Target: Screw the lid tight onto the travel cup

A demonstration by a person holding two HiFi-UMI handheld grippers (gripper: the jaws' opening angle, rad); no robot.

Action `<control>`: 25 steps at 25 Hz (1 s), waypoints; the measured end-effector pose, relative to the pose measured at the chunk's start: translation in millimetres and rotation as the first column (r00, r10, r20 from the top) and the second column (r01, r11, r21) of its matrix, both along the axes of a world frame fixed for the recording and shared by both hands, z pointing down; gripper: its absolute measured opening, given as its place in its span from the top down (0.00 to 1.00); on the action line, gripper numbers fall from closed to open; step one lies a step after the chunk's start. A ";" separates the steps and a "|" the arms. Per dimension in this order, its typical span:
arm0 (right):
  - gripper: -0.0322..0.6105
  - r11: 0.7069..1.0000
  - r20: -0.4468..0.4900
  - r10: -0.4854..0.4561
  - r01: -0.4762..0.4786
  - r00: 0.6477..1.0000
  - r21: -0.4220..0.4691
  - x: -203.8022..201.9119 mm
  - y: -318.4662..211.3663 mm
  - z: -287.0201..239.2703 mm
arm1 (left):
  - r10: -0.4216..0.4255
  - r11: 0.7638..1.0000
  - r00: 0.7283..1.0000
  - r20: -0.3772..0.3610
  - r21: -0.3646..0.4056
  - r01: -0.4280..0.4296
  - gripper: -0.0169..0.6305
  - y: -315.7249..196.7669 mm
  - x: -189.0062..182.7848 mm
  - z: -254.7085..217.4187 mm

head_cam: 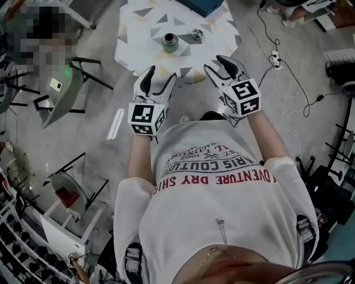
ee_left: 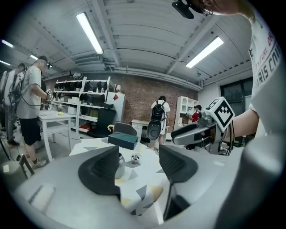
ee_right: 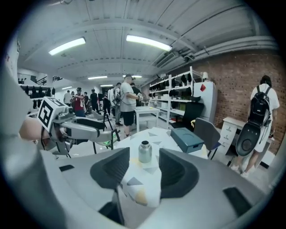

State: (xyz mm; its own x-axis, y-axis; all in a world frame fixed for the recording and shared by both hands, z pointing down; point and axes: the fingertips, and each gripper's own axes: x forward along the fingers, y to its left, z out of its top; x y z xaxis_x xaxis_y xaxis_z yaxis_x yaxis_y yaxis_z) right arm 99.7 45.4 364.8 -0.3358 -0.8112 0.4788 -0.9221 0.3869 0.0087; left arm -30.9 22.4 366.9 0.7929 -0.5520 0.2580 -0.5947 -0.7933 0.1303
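Both tools are empty with jaws apart: the left gripper [head_cam: 161, 76] and the right gripper [head_cam: 215, 62] are held side by side short of the near edge of the triangle-patterned table [head_cam: 138, 50]. The travel cup [head_cam: 170, 41] stands upright and open-mouthed near the middle of the top, and the lid [head_cam: 197, 34] lies just beside it on the right, not touching it. A dark teal box [head_cam: 202, 5] sits at the far edge behind them. Nothing stands between the grippers and the cup.

The left gripper's own view shows the cup half hidden behind its left jaw and the lid clear in the gap, with the other gripper alongside. The right gripper view frames the cup squarely between its jaws, the box and a grey chair [ee_right: 206, 129] beyond; the lid shows only in the other two views.

Dark-framed chairs [head_cam: 72, 83] crowd the floor left of the table; cables [head_cam: 288, 72] trail on the right, and people stand by white shelving further back
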 end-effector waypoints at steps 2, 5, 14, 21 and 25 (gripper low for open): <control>0.68 0.999 -0.025 -0.009 0.008 1.000 -0.045 4.6 -19.1 16.0 | 0.004 1.000 1.000 0.011 -0.019 -0.004 0.56 -17.2 4.1 14.4; 0.66 0.993 -0.057 -0.039 0.032 0.998 -0.114 12.2 -48.1 42.0 | 0.008 0.999 0.999 0.034 -0.037 -0.007 0.54 -41.1 12.4 37.9; 0.62 0.951 -0.098 -0.177 0.144 0.979 -0.274 38.3 -130.5 107.8 | 0.026 0.999 0.992 0.127 -0.031 -0.023 0.41 -101.8 50.1 99.0; 0.60 0.894 -0.117 -0.265 0.198 0.957 -0.402 58.4 -168.9 169.7 | 0.015 0.999 0.979 0.204 -0.034 -0.009 0.38 -134.3 64.1 147.0; 0.58 0.868 -0.120 -0.307 0.226 0.944 -0.443 61.1 -180.9 198.8 | 0.001 1.000 0.976 0.219 -0.019 0.003 0.38 -145.5 71.2 168.1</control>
